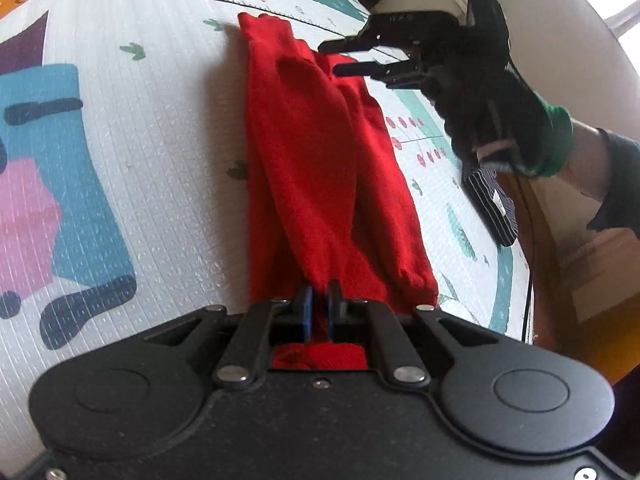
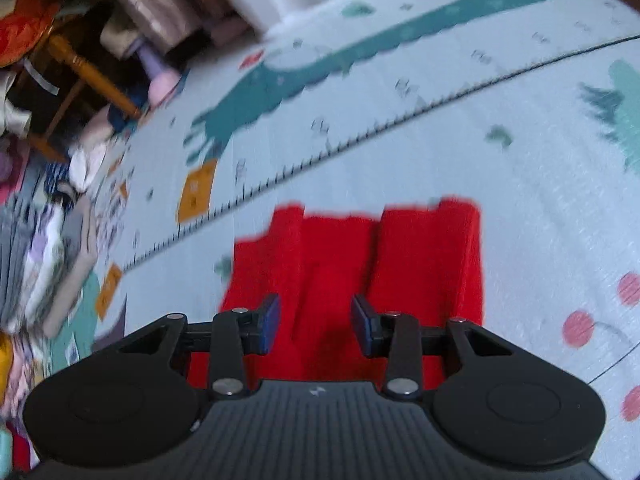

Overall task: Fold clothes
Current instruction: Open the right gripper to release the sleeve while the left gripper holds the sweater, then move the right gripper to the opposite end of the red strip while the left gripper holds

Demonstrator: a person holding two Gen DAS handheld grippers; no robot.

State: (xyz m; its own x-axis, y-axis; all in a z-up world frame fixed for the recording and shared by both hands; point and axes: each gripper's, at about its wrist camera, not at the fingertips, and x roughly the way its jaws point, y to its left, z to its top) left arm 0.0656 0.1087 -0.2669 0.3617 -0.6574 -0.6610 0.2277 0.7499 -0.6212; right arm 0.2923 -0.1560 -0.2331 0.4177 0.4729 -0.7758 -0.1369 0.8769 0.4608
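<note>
- Gripping the near end of the red garment [image 1: 320, 184], the left gripper [image 1: 320, 304] is clenched, cloth bunched between its blue pads; the garment runs from 6 o'clock up toward 12 in the left wrist view, folded into a long narrow strip on the play mat [image 1: 160, 140]
- right gripper [image 2: 316, 322] released, jaws parted with nothing pinched between them; red cloth lies beneath and beyond them in the right wrist view
- seen from the left wrist, that gripper hovers at 1 o'clock over the strip's far end, held by a gloved hand [image 1: 500, 120]
- no container shows clearly; a striped dark cloth [image 1: 492, 204] lies at the mat's edge at 3 o'clock
- bare mat lies open at 9 o'clock beside the strip; piled clothes [image 2: 52, 240] and wooden furniture legs [image 2: 92, 76] crowd the mat's border from 9 to 11 o'clock in the right wrist view
</note>
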